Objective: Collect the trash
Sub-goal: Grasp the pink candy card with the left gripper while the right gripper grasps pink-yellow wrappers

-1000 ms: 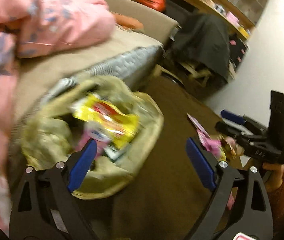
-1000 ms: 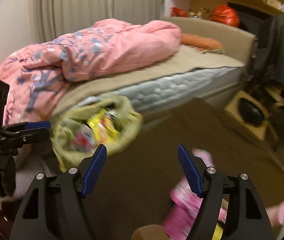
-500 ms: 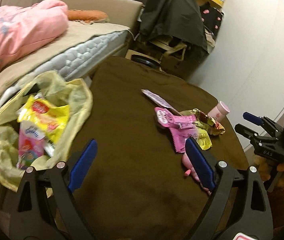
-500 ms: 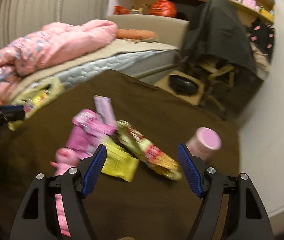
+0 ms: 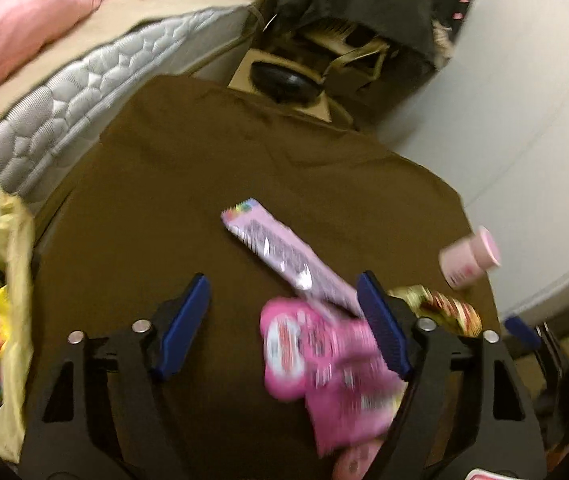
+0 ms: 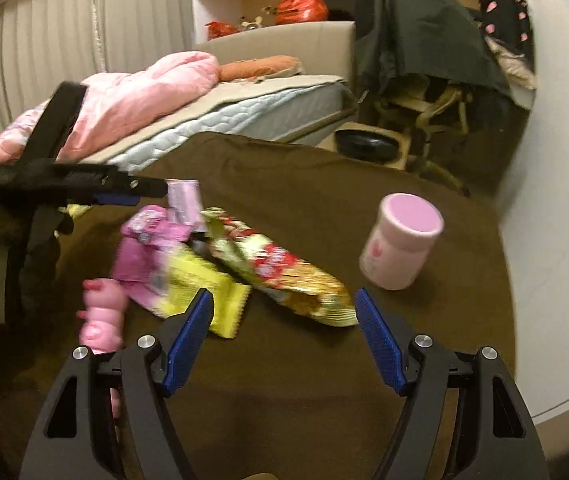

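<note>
Trash heap on brown table cover [image 6: 324,184]. No grasp yet on either side.

Left gripper [image 5: 282,328]: jaws spread wide, nothing between the pads. Hot-pink wrapper [image 5: 324,364] directly ahead, lying against the right-hand finger [image 5: 382,336]. Long pale-pink wrapper [image 5: 284,256] just beyond, long axis running diagonally from far-left to near-right, its near end dropping behind that same finger. So the long axis sits oblique to the closing line, not square across it. Judgement: a small roll of the wrist, or taking the hot-pink wrapper first, looks easier.

Right gripper [image 6: 284,332]: jaws likewise wide, empty. Green-and-red snack bag [image 6: 280,276] just ahead of the gap, long axis slanting from far-left to near-right, its near end closest to the right-hand pad. Yellow wrapper [image 6: 204,292] touching the left-hand pad region. Pink figure [image 6: 102,312] off to the left. Pink cup [image 6: 402,242] upright, ahead and to the right, apart from the heap.

Collection bag [image 5: 8,300] – pale yellow-green, already holding wrappers – at far left edge of left view, so left hand nearer to it. Motion blur heavy in left view; print unreadable.

Judged stage: approach, pick pending.
</note>
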`<move>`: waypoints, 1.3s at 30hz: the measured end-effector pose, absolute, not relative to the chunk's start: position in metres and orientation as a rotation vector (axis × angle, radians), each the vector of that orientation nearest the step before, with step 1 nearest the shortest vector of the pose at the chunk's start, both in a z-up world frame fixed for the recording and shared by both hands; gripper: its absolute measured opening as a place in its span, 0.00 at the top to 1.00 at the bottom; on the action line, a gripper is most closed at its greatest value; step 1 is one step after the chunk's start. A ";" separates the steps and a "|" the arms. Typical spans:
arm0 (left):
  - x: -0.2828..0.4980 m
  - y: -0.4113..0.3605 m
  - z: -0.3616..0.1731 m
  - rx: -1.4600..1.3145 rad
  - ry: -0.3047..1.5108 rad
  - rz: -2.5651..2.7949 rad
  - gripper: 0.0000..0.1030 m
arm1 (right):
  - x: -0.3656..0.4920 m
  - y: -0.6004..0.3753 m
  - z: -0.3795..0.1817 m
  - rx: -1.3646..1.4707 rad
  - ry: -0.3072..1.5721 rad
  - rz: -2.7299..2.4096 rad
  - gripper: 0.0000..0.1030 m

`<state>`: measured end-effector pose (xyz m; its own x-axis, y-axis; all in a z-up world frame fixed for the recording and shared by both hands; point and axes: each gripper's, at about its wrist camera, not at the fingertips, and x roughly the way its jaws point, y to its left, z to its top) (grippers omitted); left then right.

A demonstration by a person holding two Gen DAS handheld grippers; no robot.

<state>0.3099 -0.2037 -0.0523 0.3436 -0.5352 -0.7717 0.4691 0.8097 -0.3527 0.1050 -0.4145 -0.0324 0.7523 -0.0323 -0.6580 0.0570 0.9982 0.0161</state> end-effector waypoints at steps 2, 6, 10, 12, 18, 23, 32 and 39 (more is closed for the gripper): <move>0.322 -0.217 -0.055 -0.053 1.026 -0.624 0.34 | 0.105 -0.421 -0.038 0.065 0.739 -0.052 0.33; 0.330 -0.241 -0.056 0.024 1.022 -0.604 0.48 | 0.111 -0.429 -0.051 0.079 0.806 -0.037 0.33; 0.323 -0.252 -0.060 0.103 1.018 -0.654 0.73 | 0.107 -0.427 -0.056 0.020 0.780 -0.055 0.33; 0.320 -0.250 -0.058 0.104 1.000 -0.673 0.80 | 0.103 -0.424 -0.056 0.043 0.773 -0.013 0.33; 0.305 -0.220 -0.039 0.057 0.956 -0.736 0.82 | 0.103 -0.401 -0.044 0.044 0.742 0.115 0.33; 0.300 -0.186 -0.041 -0.011 0.971 -0.744 0.55 | 0.124 -0.373 -0.038 0.027 0.748 0.243 0.33; 0.285 -0.140 -0.035 -0.097 0.948 -0.708 0.53 | 0.188 -0.349 -0.056 0.034 0.895 0.367 0.61; 0.262 -0.131 -0.047 -0.140 0.983 -0.742 0.49 | 0.138 -0.361 -0.063 0.077 0.930 0.318 0.65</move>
